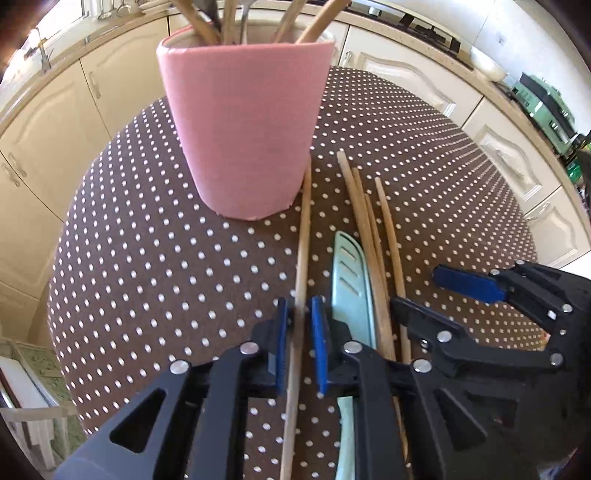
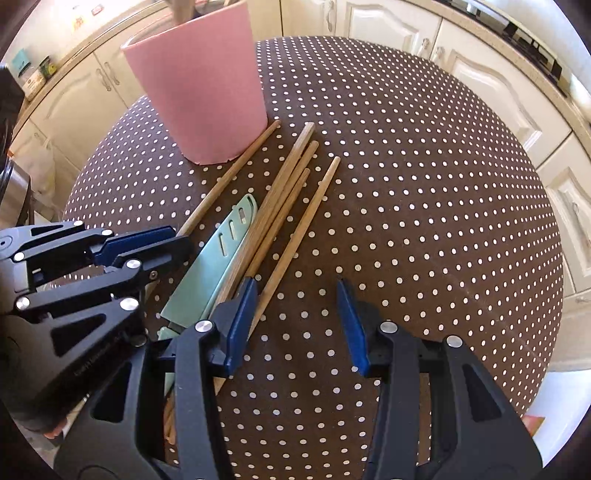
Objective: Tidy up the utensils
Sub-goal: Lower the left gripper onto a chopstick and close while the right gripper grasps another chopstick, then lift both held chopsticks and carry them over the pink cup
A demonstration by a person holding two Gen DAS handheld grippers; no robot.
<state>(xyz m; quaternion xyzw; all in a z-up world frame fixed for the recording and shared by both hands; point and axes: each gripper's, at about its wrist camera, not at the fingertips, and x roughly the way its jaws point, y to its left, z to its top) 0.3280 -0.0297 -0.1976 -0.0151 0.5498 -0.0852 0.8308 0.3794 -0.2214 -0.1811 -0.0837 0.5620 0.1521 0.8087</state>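
The pink holder stands at the far side of the round worktop, and its mouth is cut off by the top edge of both views, so the wooden handles and the metal ones rising from it end out of sight. What sort of utensils they are cannot be made out.

The holder is smooth, matt and tapers toward its base. The cloth on the worktop is brown with small white dots. Beside the holder lie slim, round bamboo chopsticks in a loose bundle, with a pale green knife alongside them, its blade pierced by short slots. The knife's handle disappears under the left hand-held gripper in both views.

In the left wrist view a single chopstick runs from the base of the holder down between the blue pads of the left hand-held gripper; the pads stand close together with a narrow gap either side of the stick, not pressing it. Its near end passes under the black frame.

The right wrist view shows what that view hides: the right hand-held gripper with its pads well apart over bare cloth, the outermost chopstick just by its left pad. A fingertip peeps out at the lower right edge.
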